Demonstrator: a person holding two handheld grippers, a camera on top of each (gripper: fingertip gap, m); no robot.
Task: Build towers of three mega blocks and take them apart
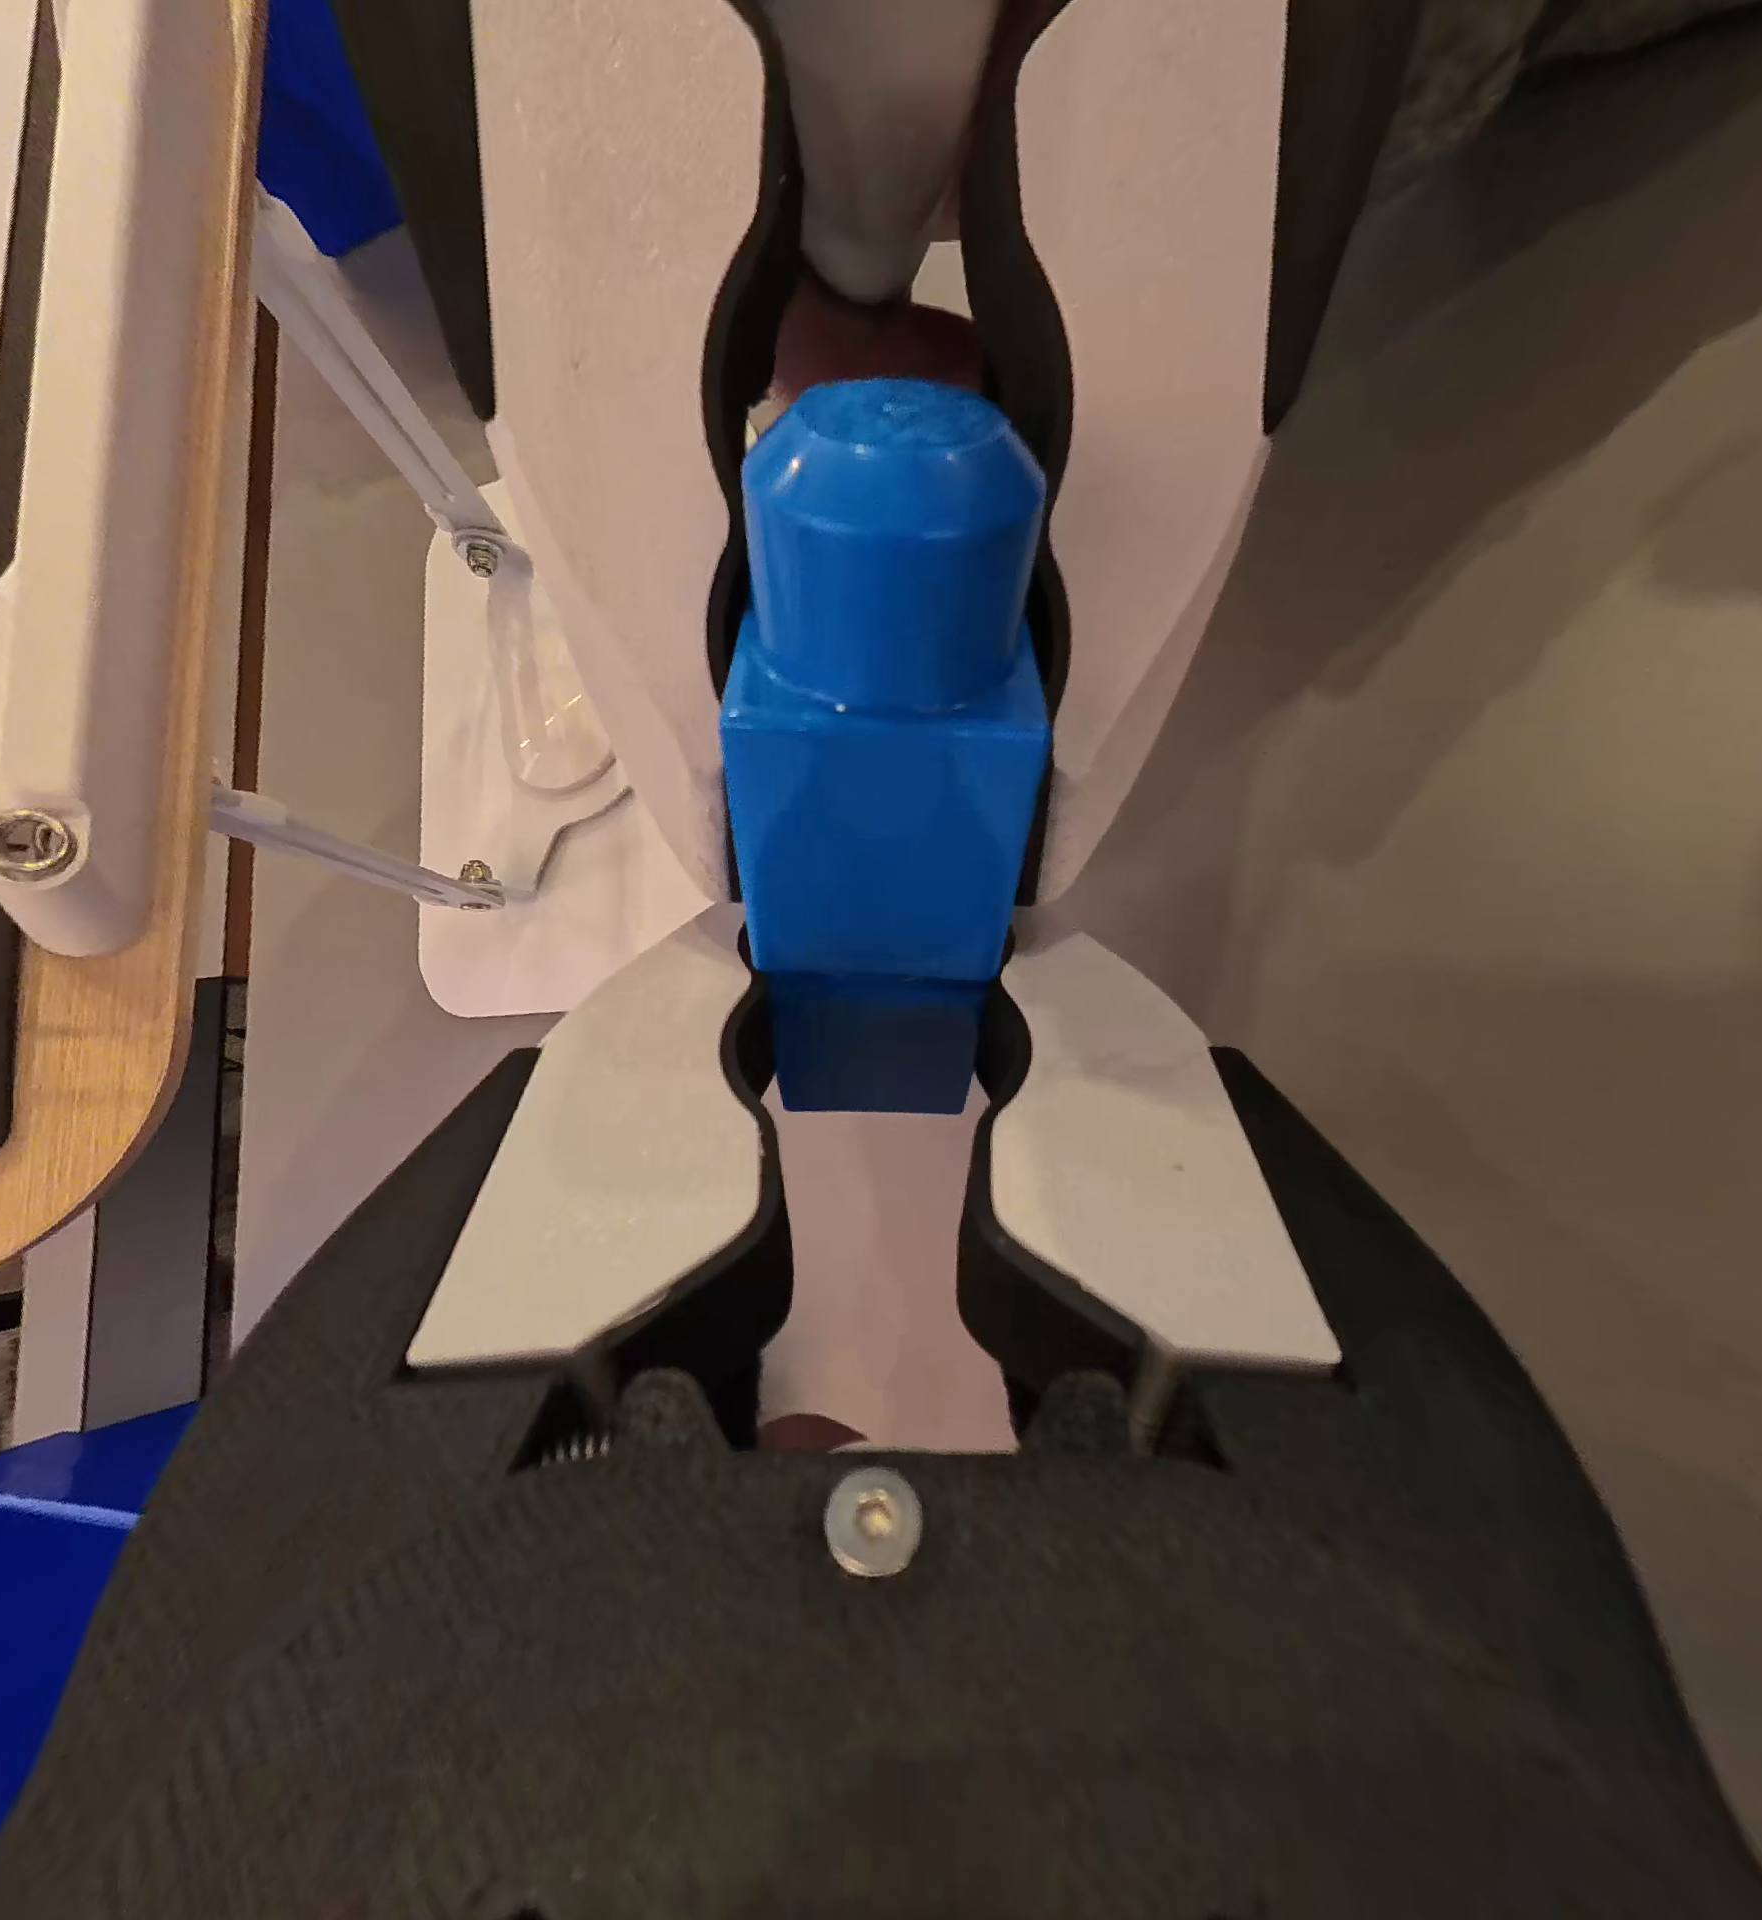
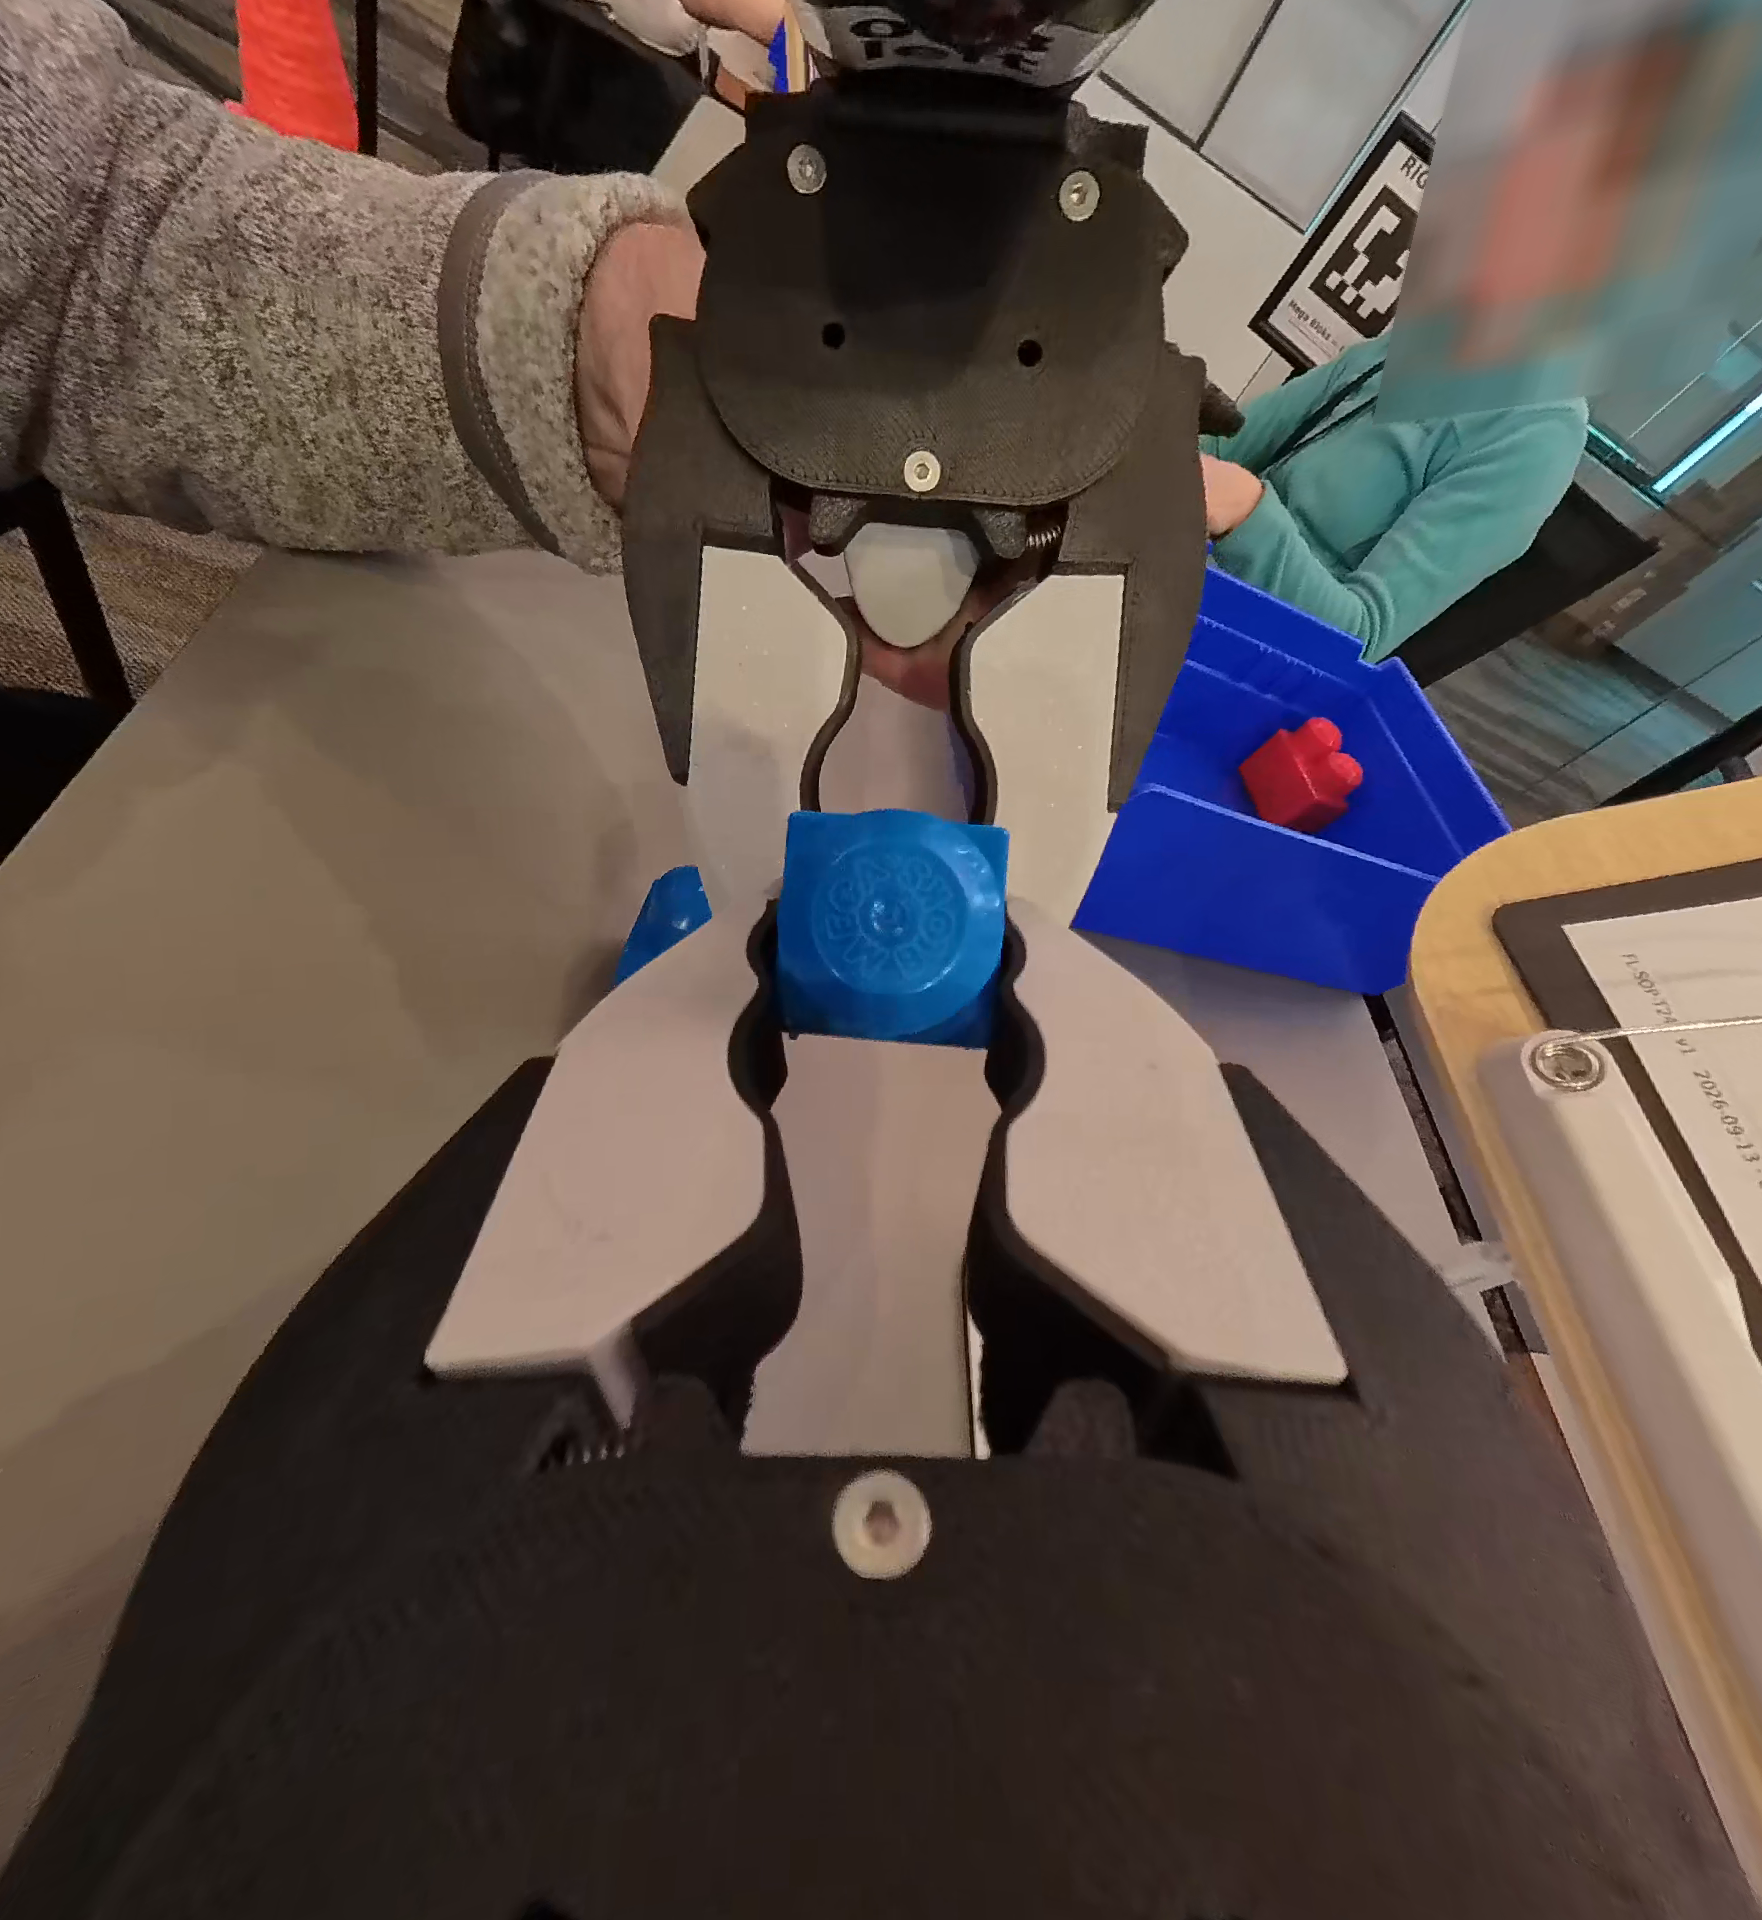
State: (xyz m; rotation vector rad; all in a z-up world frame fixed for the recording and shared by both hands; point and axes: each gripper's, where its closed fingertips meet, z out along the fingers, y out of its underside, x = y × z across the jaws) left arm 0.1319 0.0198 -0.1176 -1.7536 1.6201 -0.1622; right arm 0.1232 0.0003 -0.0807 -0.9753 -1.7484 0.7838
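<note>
Grey table (image 2: 233, 935), glass partitions (image 2: 1272, 94), patterned carpet (image 2: 15, 613), warm indoor light

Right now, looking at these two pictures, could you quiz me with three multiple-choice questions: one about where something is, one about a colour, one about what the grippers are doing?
1. Where is the red block?
A. In the blue bin
B. On the wooden board
C. In a gripper

2. What colour are the stacked blocks between the two grippers?
A. Red
B. Blue
C. Green

3. How are the stacked blocks held?
A. Lying loose on the table
B. Pinched by one gripper only
C. Clamped from opposite ends by the left gripper and the right gripper

Answers: 1 A, it lies inside the bin's walls; 2 B, both views show them blue; 3 C, fingers of both grippers press their sides.
</note>
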